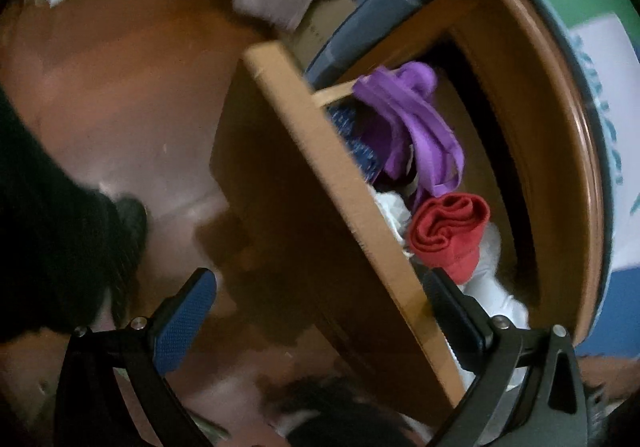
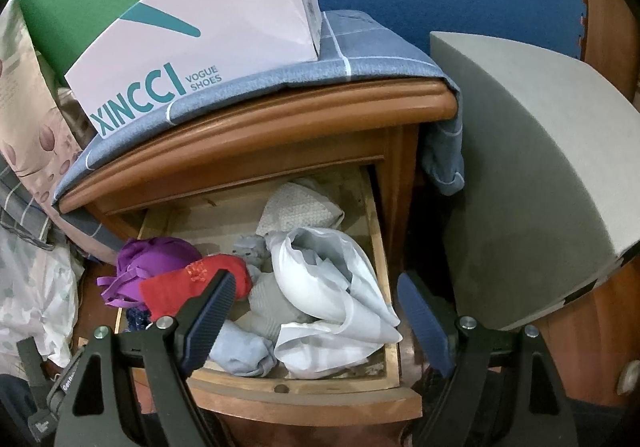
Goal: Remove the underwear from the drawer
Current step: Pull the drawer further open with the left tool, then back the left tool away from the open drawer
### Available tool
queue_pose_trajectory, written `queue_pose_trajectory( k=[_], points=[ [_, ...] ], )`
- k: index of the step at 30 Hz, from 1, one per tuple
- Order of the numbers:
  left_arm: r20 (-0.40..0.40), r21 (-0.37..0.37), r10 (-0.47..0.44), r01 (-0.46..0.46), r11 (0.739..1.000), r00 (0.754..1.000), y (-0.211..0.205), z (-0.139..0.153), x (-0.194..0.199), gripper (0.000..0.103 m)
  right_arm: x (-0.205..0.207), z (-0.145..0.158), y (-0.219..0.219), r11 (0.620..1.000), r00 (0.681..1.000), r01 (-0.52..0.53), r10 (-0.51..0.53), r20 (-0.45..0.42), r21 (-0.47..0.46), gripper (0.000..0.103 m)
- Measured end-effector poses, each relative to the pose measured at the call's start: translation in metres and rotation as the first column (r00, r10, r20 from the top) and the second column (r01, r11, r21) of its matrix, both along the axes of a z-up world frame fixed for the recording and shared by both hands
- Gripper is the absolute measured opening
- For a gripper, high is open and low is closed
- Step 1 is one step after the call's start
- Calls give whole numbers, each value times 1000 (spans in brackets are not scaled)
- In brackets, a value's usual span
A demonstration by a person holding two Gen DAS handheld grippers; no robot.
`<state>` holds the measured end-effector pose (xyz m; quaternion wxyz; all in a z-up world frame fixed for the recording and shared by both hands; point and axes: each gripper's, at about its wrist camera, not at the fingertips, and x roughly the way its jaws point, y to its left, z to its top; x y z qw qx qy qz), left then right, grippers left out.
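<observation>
Wooden nightstand [image 2: 248,135] stands before me, its drawer [image 2: 304,387] pulled out. Both my left fingers [image 1: 316,321] and right fingers [image 2: 316,321] hang spread apart, empty, above it. Red underwear [image 2: 192,285] lies rolled inside beside purple underwear [image 2: 156,259].

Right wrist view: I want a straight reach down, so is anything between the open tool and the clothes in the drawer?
Nothing visible blocks it. The drawer is pulled out, and the right tool hovers open above the white garment, with the red roll and purple piece uncovered at left.
</observation>
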<state>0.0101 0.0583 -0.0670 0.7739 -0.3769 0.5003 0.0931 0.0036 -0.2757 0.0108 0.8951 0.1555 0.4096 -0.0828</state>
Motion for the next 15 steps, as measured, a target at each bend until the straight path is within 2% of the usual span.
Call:
queue_pose_trajectory(
  k=[2, 15],
  points=[
    [17, 56, -12, 11, 998, 1000, -4, 5, 0, 103, 0, -1, 0, 1000, 1000, -3, 3, 0, -2, 85],
    [33, 192, -73, 66, 979, 997, -19, 20, 12, 102, -1, -1, 4, 1000, 1000, -21, 21, -3, -7, 85]
  ],
)
